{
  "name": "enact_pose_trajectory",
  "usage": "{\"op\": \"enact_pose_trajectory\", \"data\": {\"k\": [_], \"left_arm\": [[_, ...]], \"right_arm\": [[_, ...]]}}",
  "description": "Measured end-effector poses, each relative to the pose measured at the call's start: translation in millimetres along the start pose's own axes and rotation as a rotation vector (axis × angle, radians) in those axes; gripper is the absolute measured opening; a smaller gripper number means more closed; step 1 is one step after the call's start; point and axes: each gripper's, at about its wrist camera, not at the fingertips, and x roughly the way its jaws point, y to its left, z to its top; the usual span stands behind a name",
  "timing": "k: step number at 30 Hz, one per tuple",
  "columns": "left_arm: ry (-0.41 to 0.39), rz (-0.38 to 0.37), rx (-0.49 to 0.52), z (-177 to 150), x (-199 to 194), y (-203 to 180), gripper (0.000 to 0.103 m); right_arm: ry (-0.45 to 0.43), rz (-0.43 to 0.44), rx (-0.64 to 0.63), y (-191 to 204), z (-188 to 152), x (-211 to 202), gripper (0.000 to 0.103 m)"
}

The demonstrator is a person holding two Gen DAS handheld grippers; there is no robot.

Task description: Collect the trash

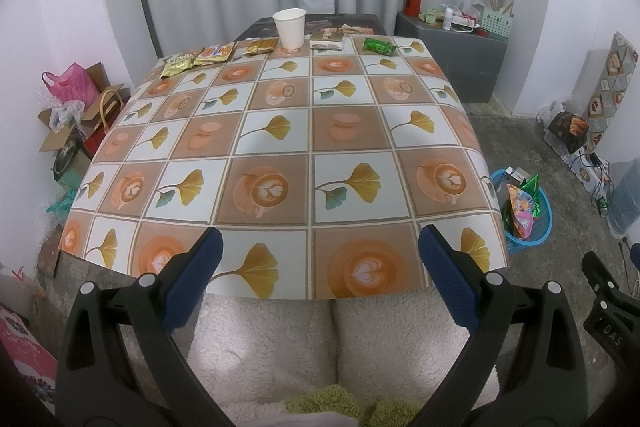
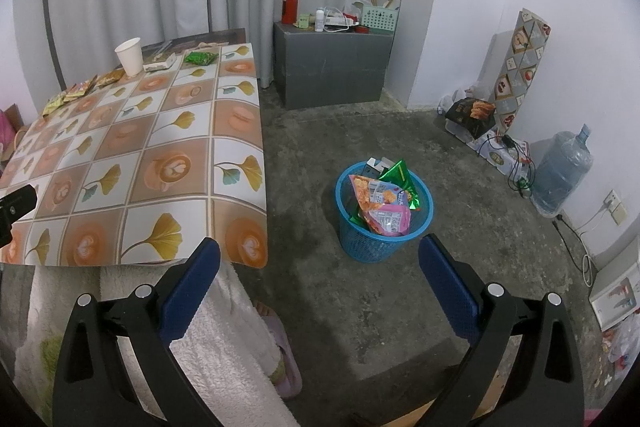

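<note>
Along the far edge of the patterned table lie snack wrappers: a gold-green one, an orange one, a yellow one, a flat packet and a green one, with a white paper cup among them. A blue basket on the floor right of the table holds several wrappers. My left gripper is open and empty over the table's near edge. My right gripper is open and empty above the floor, short of the basket.
A grey cabinet with a red flask and clutter stands at the back. Boxes and a pink bag sit left of the table. A water jug, cables and packets line the right wall. A person's fleece-covered legs are below the grippers.
</note>
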Motion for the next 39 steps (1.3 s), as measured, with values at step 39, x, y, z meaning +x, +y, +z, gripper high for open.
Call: {"op": "enact_pose_trajectory", "data": {"k": [39], "left_arm": [[0.0,0.001,0.0,-0.5,0.5,2.2,0.094]], "right_arm": [[-0.003,-0.003,0.006,3.5,-1.7,-1.3,0.097]]}}
